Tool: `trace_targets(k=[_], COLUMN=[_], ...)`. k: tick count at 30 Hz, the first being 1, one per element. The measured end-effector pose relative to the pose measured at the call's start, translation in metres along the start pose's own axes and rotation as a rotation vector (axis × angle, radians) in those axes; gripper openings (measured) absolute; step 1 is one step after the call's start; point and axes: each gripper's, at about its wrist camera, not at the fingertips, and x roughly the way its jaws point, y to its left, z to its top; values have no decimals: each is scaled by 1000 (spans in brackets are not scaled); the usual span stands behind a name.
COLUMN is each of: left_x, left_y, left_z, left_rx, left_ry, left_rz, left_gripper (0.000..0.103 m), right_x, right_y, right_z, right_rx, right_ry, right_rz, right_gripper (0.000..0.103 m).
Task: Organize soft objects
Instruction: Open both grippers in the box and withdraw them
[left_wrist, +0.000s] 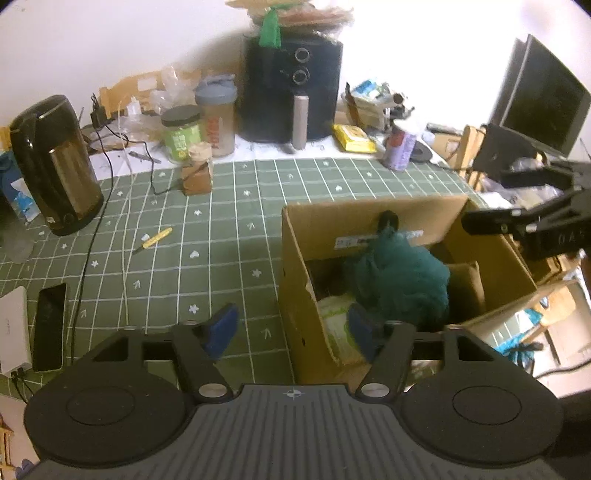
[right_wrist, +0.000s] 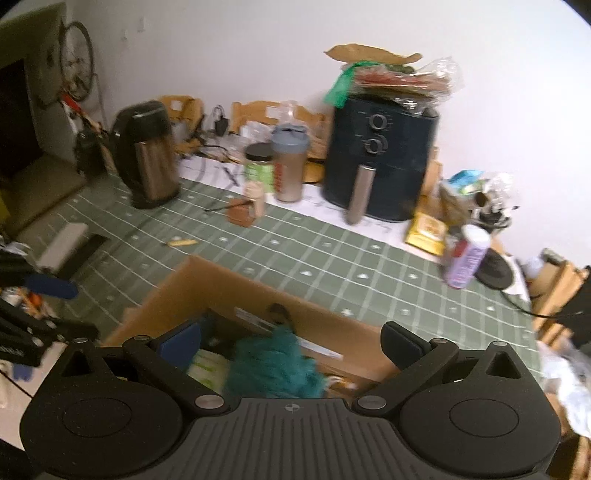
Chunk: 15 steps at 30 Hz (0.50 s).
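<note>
An open cardboard box (left_wrist: 369, 218) stands on the green checked tablecloth. Inside it lies a fluffy teal soft thing (left_wrist: 402, 284) on top of a pale green and white soft pack (left_wrist: 336, 321). My left gripper (left_wrist: 291, 326) is open at the box's near left corner. One blue pad hangs over the cloth, the other over the box's inside, and neither presses on anything. My right gripper (right_wrist: 291, 341) is open wide above the box (right_wrist: 221, 284), with the teal thing (right_wrist: 277, 365) lying loose below it. Its fingers (left_wrist: 491, 221) show at the box's right side.
Along the back stand a dark thermos jug (left_wrist: 55, 166), a black air fryer (left_wrist: 291, 81), a green jar (left_wrist: 181, 133), a shaker bottle (left_wrist: 218, 114) and a purple can (left_wrist: 400, 146). A yellow cutter (left_wrist: 155, 238), a black cable (left_wrist: 88, 251) and a phone (left_wrist: 50, 328) lie left of the box.
</note>
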Motion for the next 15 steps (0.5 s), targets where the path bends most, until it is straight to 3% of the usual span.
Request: trace_targets(k=[3,4,7,10,15], left_x=[-5,-7,-10,-12,-8], left_y=[-5,-8,-19,-26,-34], left_z=[2,3,8,9,8], left_rx=[0,4,16,17,20], left_ry=[-62,-76,-60,-63,8], left_rz=[15,21,49,64,71], left_gripper=[101,103,103,103,103], right_x=[-6,-9,-16,-20,-25], right_y=[-1,-1,-3,-10,-15], right_z=[-6,-9,-17,-25,-42], right_rx=[20,23,45,130,199], right_ry=[-13,-26,-11,71,201], right_rz=[-70,-104,-149,-143,-156], right_gripper=[103,103,103,103,103])
